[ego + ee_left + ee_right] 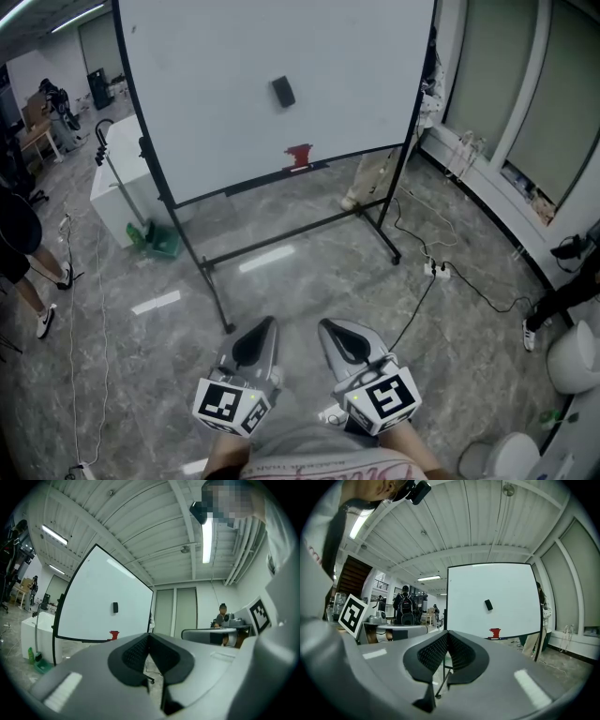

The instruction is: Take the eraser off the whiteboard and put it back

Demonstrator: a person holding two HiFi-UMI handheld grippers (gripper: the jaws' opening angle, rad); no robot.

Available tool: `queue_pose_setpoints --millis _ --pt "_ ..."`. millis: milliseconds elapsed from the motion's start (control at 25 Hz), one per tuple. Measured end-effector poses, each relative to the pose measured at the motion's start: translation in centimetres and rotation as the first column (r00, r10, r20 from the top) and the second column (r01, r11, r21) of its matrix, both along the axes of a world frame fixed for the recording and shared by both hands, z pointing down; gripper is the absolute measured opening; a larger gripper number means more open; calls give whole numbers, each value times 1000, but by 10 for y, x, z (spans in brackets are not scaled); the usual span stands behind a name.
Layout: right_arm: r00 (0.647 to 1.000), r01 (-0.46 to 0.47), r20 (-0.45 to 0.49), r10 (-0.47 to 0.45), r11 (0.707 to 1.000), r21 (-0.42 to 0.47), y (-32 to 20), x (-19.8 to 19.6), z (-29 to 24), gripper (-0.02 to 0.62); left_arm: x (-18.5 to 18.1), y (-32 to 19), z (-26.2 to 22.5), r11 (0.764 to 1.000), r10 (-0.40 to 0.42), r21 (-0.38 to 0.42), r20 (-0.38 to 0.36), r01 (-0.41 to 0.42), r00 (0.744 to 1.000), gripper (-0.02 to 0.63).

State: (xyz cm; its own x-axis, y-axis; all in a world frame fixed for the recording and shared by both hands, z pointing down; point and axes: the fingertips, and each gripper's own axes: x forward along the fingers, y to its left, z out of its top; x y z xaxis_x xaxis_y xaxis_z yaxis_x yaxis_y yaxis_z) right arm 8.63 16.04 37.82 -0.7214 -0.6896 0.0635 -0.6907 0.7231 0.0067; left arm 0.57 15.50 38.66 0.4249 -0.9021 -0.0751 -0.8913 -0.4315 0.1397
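A black eraser (283, 91) sticks to the upper middle of a white whiteboard (216, 94) on a black rolling stand across the floor from me. It also shows as the eraser (115, 607) in the left gripper view and the eraser (488, 604) in the right gripper view. A red object (299, 156) sits on the board's bottom ledge. My left gripper (267, 322) and right gripper (324, 326) are held side by side low in the head view, both pointing level at the board and well short of it. Each is shut with nothing between the pads: left gripper (149, 636), right gripper (447, 633).
A white cabinet (117, 178) and a green container (155, 241) stand left of the board. Cables and a power strip (437, 270) lie on the floor at right. A person (23, 253) stands at the left edge; another's legs (370, 178) show behind the board.
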Motion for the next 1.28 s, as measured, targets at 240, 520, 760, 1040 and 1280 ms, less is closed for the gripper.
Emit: queue_pose_setpoints --millis 240,520,760,1040,1280 --pt "1000 -14 4 14 1000 17 -66 -29 -6 2 -22 -69 -3 999 33 1 9 -33 999 0" --pt "997 -71 16 71 997 31 -153 -63 -18 2 -47 -148 -16 994 103 20 24 -103 994 0" --pt "995 -101 20 100 994 48 -210 -81 -23 2 -62 -200 -20 991 129 33 30 -130 991 0" --pt "988 -155 -13 156 986 56 -285 -82 -32 3 -74 -251 -14 993 119 12 16 -119 993 0" --pt "991 -133 2 134 983 123 -365 -86 -57 61 -74 -308 -10 994 111 0 25 -111 994 0"
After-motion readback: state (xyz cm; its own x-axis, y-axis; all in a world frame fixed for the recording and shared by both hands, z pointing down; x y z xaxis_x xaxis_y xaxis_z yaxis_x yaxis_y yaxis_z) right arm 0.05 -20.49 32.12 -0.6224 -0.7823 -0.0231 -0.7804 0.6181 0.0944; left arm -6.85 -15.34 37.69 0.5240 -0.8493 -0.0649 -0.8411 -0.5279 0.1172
